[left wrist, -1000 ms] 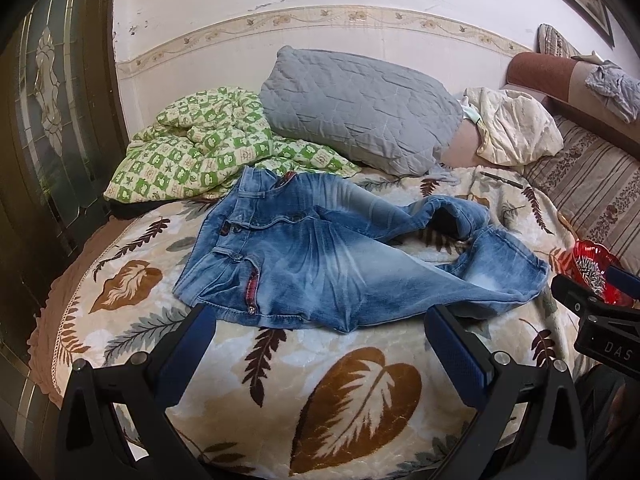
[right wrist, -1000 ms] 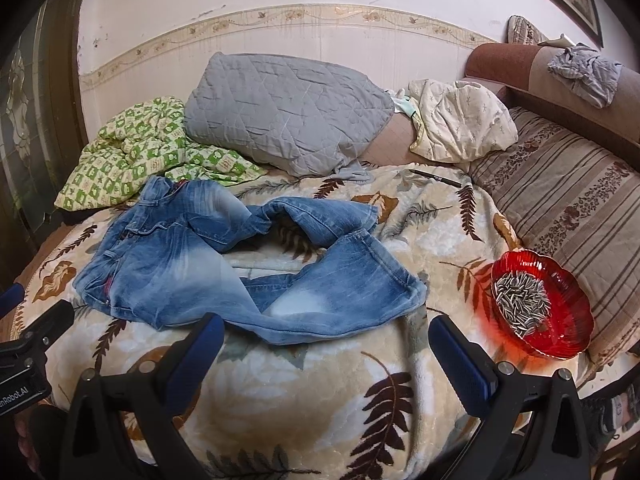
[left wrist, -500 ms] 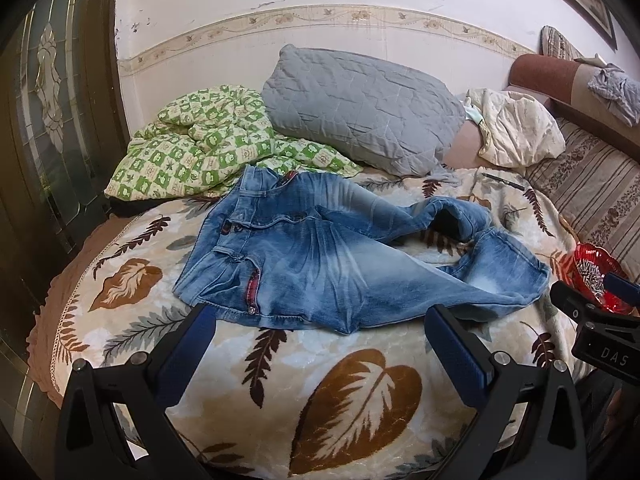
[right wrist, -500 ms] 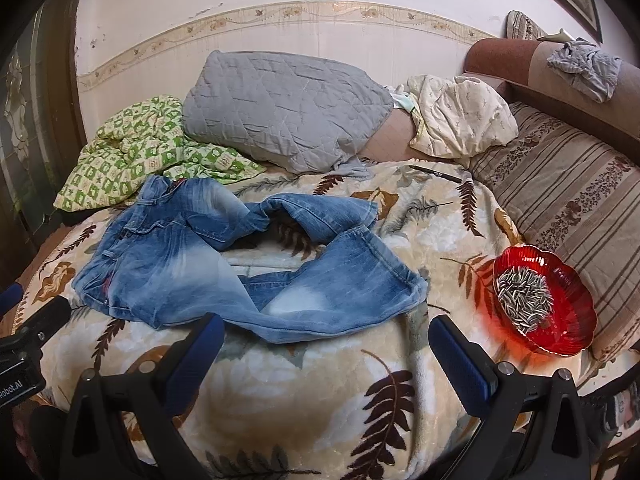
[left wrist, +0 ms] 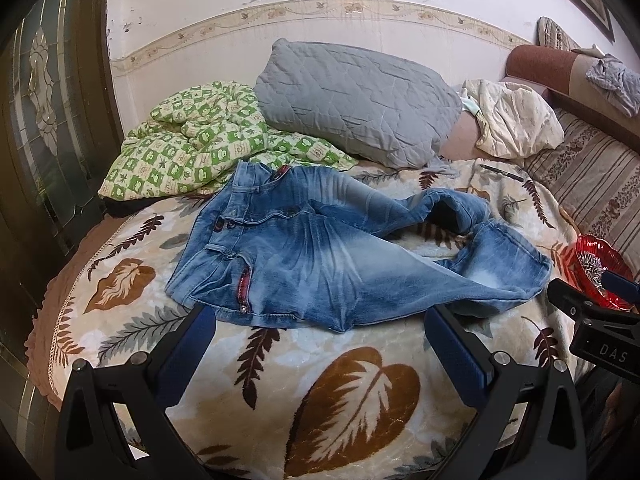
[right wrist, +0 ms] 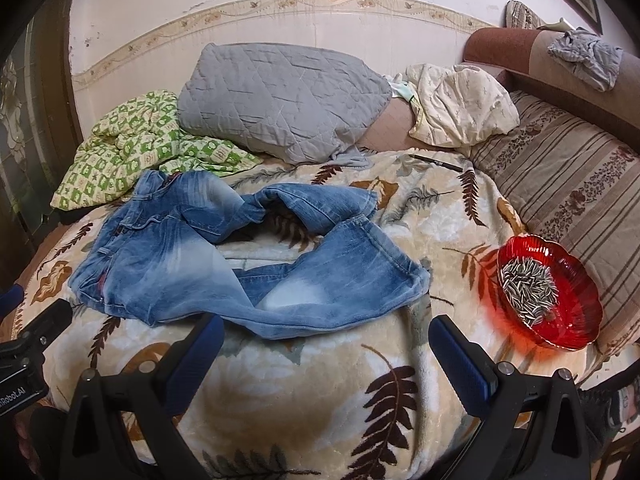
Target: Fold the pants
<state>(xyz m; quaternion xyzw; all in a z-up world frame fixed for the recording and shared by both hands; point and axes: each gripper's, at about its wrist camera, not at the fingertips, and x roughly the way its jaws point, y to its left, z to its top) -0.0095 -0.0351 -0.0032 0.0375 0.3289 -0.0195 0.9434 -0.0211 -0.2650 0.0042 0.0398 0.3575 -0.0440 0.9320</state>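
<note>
— Faded blue denim jeans [left wrist: 340,256] lie crumpled on your plush leaf-print blanket [left wrist: 360,392], waistband toward the green checked quilt [left wrist: 192,140], legs bent into a loop.

— And your grippers?

— Your left gripper [left wrist: 320,344] and right gripper [right wrist: 326,354] both hover near the jeans' edge, fingers spread wide, holding nothing. "DAS" shows on one, "nRobot.AI" on the other. A ribbed red glass dish [right wrist: 576,312] holds seeds.

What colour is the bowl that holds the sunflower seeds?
The bowl is translucent red glass, seen best in the right wrist view.
</note>
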